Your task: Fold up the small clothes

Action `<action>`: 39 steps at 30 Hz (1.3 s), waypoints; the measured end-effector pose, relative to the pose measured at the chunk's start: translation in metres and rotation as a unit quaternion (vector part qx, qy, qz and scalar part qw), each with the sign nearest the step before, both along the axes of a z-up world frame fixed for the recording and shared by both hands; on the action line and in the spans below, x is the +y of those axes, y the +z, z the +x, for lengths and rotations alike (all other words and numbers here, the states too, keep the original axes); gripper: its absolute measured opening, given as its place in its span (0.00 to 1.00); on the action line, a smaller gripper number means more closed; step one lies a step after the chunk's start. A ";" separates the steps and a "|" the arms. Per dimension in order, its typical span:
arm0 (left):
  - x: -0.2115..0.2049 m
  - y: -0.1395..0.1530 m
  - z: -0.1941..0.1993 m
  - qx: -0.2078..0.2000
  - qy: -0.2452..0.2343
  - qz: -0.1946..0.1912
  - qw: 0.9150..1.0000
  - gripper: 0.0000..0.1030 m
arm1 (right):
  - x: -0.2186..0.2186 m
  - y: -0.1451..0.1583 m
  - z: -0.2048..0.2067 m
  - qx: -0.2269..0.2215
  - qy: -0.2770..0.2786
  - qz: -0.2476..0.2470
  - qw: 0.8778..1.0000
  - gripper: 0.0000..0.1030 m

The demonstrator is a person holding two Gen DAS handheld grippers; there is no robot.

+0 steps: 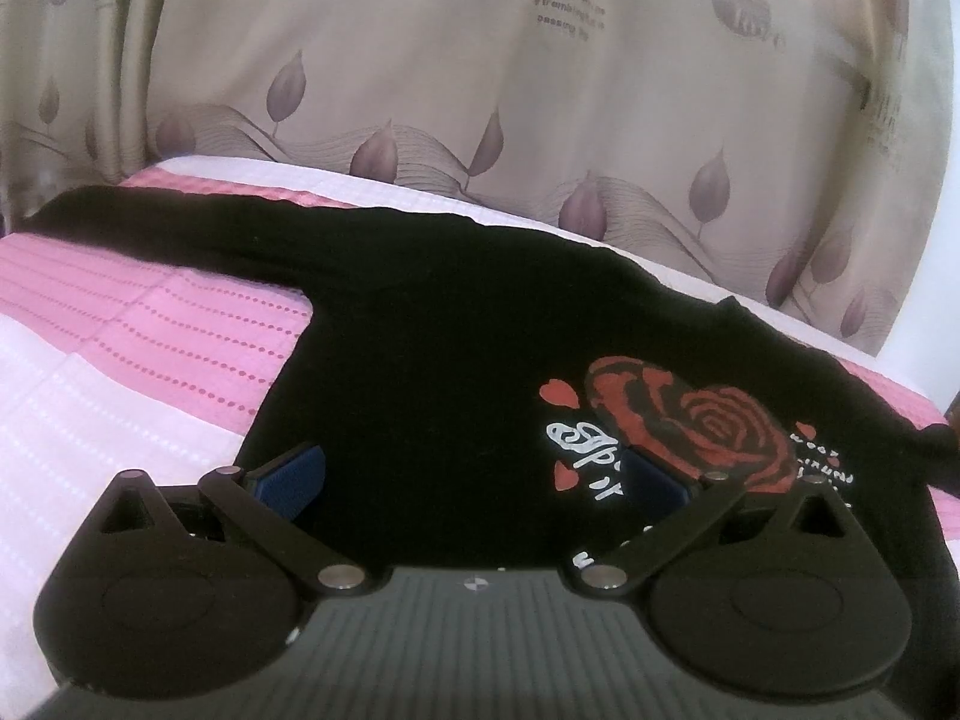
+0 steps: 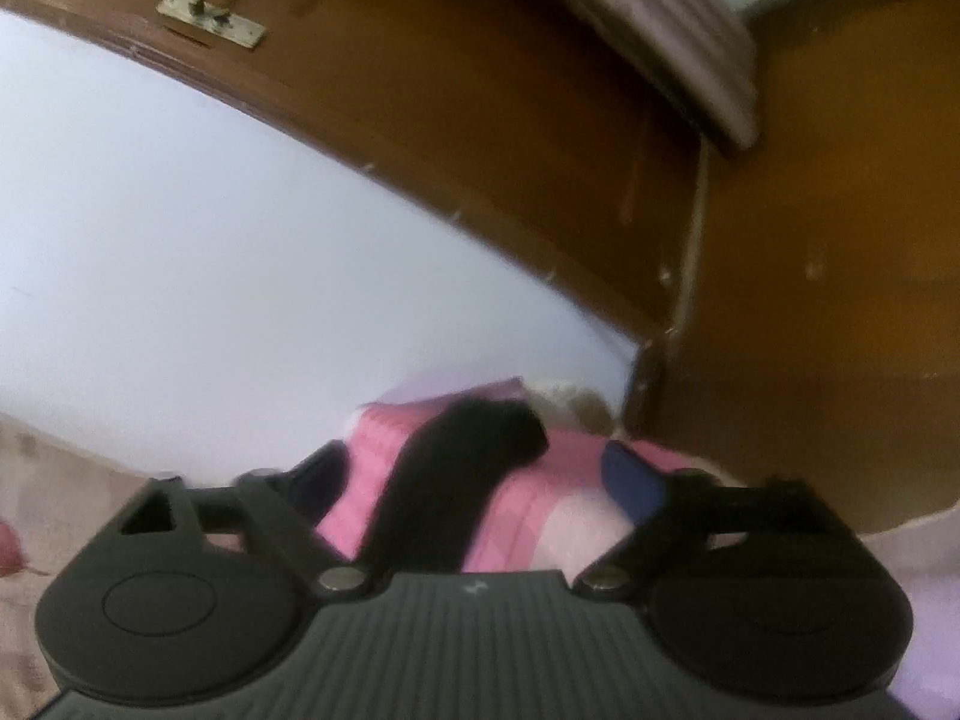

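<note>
A small black long-sleeved top with a red rose print and white lettering lies spread flat on a pink and white bedcover. One sleeve stretches to the far left. My left gripper is open, just above the top's near hem, with blue pads apart and nothing between them. In the right wrist view my right gripper is open over the other black sleeve, which lies on the bedcover. That view is blurred.
A beige curtain with leaf prints hangs behind the bed. In the right wrist view a brown wooden door with a metal handle and a pale wall stand beyond the bed's edge.
</note>
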State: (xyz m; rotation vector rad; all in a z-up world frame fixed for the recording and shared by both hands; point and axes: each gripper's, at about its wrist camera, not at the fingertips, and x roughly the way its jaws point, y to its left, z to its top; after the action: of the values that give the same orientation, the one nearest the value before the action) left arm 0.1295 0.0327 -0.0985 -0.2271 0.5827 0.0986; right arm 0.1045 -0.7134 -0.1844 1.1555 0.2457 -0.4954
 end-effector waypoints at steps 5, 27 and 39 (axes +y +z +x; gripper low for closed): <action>-0.001 -0.002 0.004 0.011 -0.001 0.003 1.000 1.00 | -0.015 -0.018 0.044 0.027 0.041 0.039 0.998 0.88; 0.014 0.026 -0.019 -0.063 -0.001 -0.035 0.997 1.00 | 0.103 0.166 0.037 -0.194 0.103 -0.090 0.971 0.08; 0.046 0.023 -0.021 -0.048 0.002 -0.047 0.998 1.00 | 0.079 0.113 0.003 -0.010 0.090 -0.089 0.992 0.74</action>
State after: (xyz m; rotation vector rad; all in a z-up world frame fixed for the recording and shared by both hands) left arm 0.1086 0.0792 -0.0752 -0.3216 0.4910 0.0634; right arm 0.1070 -0.6348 -0.0714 0.9527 0.2808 -0.3390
